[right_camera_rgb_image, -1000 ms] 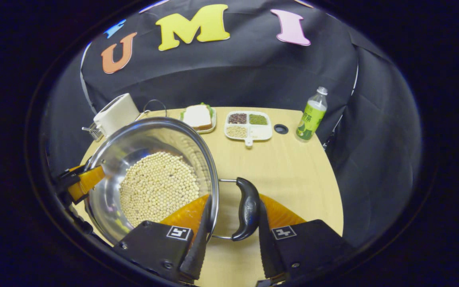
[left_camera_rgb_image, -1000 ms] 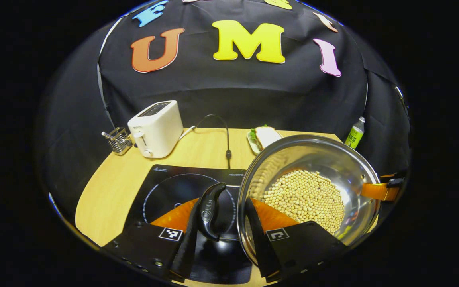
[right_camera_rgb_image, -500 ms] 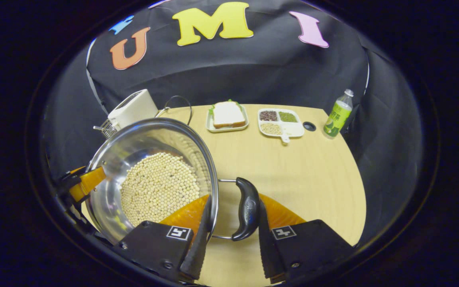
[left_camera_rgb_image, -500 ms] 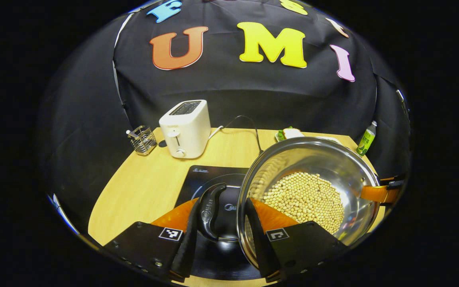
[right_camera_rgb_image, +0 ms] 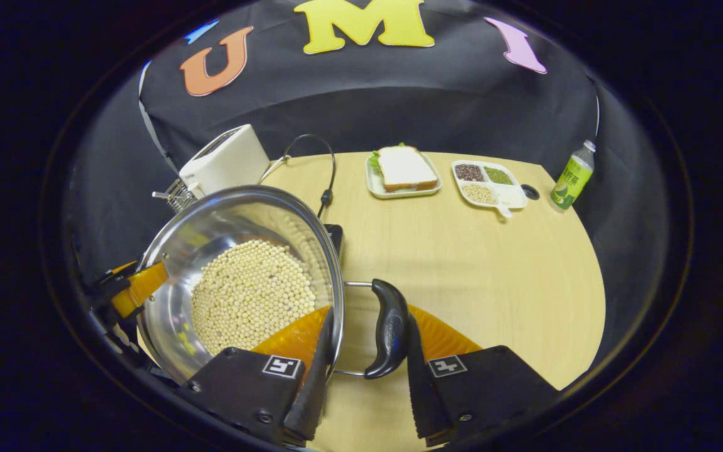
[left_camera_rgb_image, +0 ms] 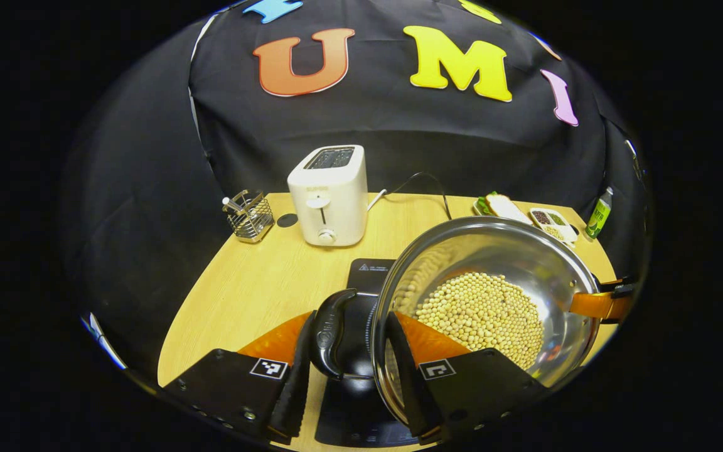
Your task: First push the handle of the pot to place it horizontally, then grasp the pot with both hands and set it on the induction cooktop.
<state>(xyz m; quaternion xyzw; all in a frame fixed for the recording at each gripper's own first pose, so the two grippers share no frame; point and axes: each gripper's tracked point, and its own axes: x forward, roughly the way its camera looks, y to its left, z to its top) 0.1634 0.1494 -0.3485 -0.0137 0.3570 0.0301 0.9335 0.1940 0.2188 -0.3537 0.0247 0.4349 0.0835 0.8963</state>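
Pot [left_camera_rgb_image: 493, 251] of pale round beans [left_camera_rgb_image: 481, 311] sat at the right of the left gripper view, its steel bowl raised above the wooden surface [left_camera_rgb_image: 261, 282] and partly over the black induction cooktop [left_camera_rgb_image: 361, 279]. The left gripper [left_camera_rgb_image: 346, 376] stood with its 2 fingers close around the pot's left black handle [left_camera_rgb_image: 330, 326] — one finger outside the handle, the other against the pot's rim, so whether both pressed on the handle itself I could not tell. At the pot's far side a finger of the other gripper [left_camera_rgb_image: 597, 303] met the rim. Behind stood a white toaster [left_camera_rgb_image: 329, 194], a wire basket [left_camera_rgb_image: 248, 216], a sandwich on its plate [left_camera_rgb_image: 503, 206], a divided dish [left_camera_rgb_image: 553, 221] and a green bottle [left_camera_rgb_image: 599, 213].

In the right gripper view the pot [right_camera_rgb_image: 242, 220] lay at the left, beans [right_camera_rgb_image: 251, 295] heaped in its bottom. The right gripper [right_camera_rgb_image: 364, 383] had its fingers narrowed about the right black handle [right_camera_rgb_image: 388, 326] and its wire loop; the left finger lay by the rim, the right finger beside the handle's outer face. A corner of the cooktop [right_camera_rgb_image: 334, 235] peeked out behind the pot. The opposite gripper's finger [right_camera_rgb_image: 139, 287] touched the pot's far edge. On the surface [right_camera_rgb_image: 493, 282] beyond were the sandwich plate [right_camera_rgb_image: 402, 171], the divided dish [right_camera_rgb_image: 487, 182] and the bottle [right_camera_rgb_image: 572, 176] — with the toaster [right_camera_rgb_image: 226, 160] at the back left.
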